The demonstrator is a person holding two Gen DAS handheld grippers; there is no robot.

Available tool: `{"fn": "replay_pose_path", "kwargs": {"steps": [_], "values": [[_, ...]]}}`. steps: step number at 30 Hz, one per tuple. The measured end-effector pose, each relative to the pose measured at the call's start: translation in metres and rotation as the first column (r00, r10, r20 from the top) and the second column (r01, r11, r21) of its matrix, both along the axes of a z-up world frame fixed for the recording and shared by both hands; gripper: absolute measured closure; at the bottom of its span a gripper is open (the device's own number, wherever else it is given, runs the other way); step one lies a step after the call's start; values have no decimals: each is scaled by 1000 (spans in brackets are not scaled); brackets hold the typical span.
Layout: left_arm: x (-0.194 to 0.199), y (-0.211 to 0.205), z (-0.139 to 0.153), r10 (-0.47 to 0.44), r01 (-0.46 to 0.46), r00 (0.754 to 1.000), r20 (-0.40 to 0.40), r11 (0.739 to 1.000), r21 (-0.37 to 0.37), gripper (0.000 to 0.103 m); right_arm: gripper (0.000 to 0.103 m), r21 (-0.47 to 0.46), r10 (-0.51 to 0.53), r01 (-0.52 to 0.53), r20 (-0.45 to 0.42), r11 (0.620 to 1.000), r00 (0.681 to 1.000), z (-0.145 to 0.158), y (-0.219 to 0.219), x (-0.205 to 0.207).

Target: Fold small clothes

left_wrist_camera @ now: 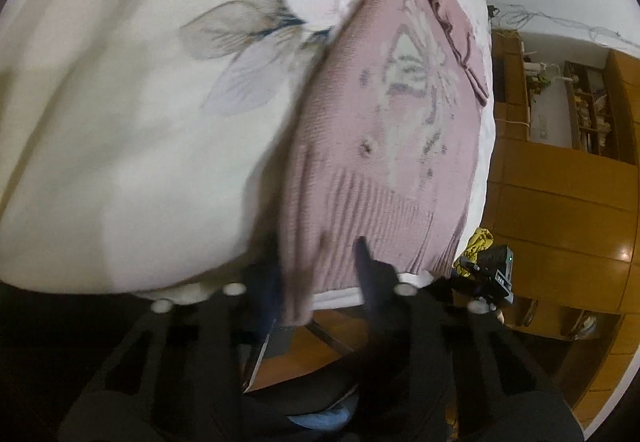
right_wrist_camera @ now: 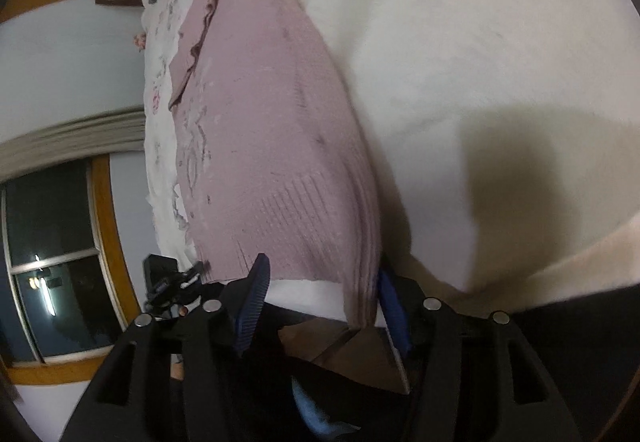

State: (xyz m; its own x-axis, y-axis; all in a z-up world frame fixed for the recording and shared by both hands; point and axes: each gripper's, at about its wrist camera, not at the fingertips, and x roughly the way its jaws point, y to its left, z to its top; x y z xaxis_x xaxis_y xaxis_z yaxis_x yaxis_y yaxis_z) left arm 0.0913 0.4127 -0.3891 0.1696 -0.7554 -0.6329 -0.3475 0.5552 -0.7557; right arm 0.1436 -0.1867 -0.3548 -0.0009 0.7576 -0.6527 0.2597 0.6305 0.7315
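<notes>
Knitwear: the pink knitted sweater (left_wrist_camera: pixel 384 130) lies at the cream floral bedspread's (left_wrist_camera: pixel 120 102) near edge, soft and floppy; both grippers, left (left_wrist_camera: pixel 320 266) and right (right_wrist_camera: pixel 320 282), spread, straddle its ribbed hem corners, the best hold.

Both wrist cameras sit low and close at the near edge of the cream floral bedspread (left_wrist_camera: pixel 120 122), looking along it toward the far end. Both share the pink knitted sweater (left_wrist_camera: pixel 380 162) and each glimpses the other's black gripper (right_wrist_camera: pixel 168 282) beside the hem.
</notes>
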Motion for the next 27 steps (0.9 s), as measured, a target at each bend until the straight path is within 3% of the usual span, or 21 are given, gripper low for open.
{"fn": "replay_pose_path", "kwargs": {"steps": [2,4,6,8,17,25,27], "values": [[-3,-2,-3,0,0,1000,-1,1000,-16,92,54,23,-7,7,-1,1000,1000,1,0,-4],[-6,-3,2,5,-5,1000,20,1000,-3,93,61,18,-2,2,11,1000,1000,4,2,-8],[-7,-2,7,31,-30,999,36,999,-19,94,81,-3,1,-1,26,1000,1000,7,2,-10],[-10,2,13,61,-59,997,50,998,-29,95,92,-11,-9,10,43,1000,999,9,0,-11],[-9,0,45,120,-109,985,125,990,-91,96,94,60,-95,88,116,994,989,31,-14,-12],[-7,0,39,114,-105,988,106,991,-83,96,94,42,-88,84,96,996,992,21,-21,-10],[-7,0,31,97,-91,992,84,993,-68,96,88,9,-51,50,67,999,996,14,-17,-10]]}}
